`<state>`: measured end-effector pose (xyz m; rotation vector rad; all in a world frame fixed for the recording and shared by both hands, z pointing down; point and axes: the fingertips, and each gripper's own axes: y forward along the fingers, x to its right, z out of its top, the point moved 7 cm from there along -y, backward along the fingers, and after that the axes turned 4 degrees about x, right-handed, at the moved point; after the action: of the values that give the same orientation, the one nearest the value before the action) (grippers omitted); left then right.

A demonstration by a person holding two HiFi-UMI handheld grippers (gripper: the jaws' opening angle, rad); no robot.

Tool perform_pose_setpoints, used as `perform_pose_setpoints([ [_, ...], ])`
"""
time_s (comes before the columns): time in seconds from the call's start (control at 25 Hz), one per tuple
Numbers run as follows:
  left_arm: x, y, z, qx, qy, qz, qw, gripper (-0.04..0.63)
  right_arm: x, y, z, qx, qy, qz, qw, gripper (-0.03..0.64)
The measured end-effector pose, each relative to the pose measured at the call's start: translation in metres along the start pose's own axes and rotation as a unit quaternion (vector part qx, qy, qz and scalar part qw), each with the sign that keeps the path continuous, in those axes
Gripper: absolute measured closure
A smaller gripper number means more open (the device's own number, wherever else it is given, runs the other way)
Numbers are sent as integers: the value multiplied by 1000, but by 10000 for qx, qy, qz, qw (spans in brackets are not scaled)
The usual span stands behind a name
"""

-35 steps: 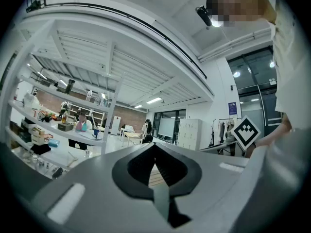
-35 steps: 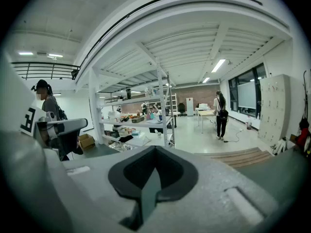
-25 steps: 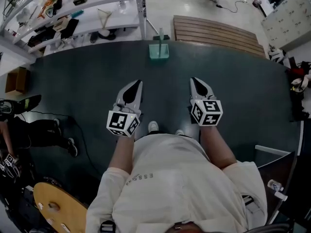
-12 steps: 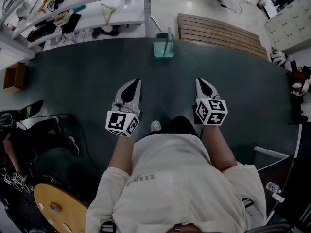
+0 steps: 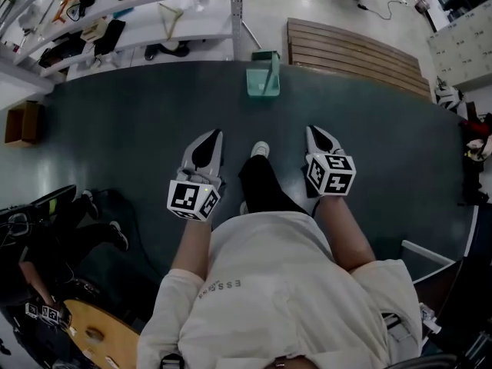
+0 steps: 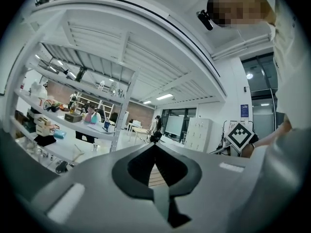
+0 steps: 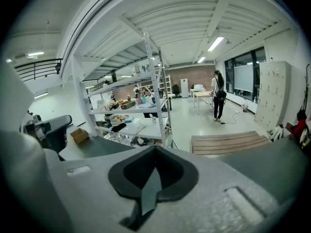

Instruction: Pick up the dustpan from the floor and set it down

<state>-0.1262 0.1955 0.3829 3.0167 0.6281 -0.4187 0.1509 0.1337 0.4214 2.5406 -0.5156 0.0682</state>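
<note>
Head view: looked steeply down over a white shirt (image 5: 284,283) onto a dark floor mat (image 5: 123,129).
Dustpan (image 5: 263,79): teal, sat on the floor at the mat's far edge, roughly mid-edge, handle sticking up, just beside the wooden slats (image 5: 354,52); well apart from both grippers, untouched.
Left gripper (image 5: 217,133): clenched on nothing, tips pressed together, hung over the mat's middle, left of a white shoe (image 5: 260,149).
Right gripper (image 5: 310,129): same deal, pinched closed and empty, right of that shoe.
Shelf rack (image 5: 154,14): cluttered, stood just past the mat's far-left edge.
Cardboard box (image 5: 19,123): sat off the mat's left edge.
</note>
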Motion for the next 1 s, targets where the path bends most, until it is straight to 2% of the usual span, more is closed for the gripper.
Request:
perform_pose_setpoints([
  [0.2, -37, 68, 8, 2, 37, 41, 10000, 586, 26, 68, 39, -48, 57, -93, 9999, 626],
  [0.52, -87, 179, 5, -178, -26, -11, 9998, 586, 55, 169, 81, -275, 60, 97, 9996, 626],
  [0.8, -118, 246, -1, -357, -63, -8, 9993, 586, 71, 241, 96, -608, -35, 153, 9980, 626],
  [1.0, -132, 275, -21, -558, -136, -95, 9983, 586, 79, 283, 86, -754, 144, 19, 9970, 626],
])
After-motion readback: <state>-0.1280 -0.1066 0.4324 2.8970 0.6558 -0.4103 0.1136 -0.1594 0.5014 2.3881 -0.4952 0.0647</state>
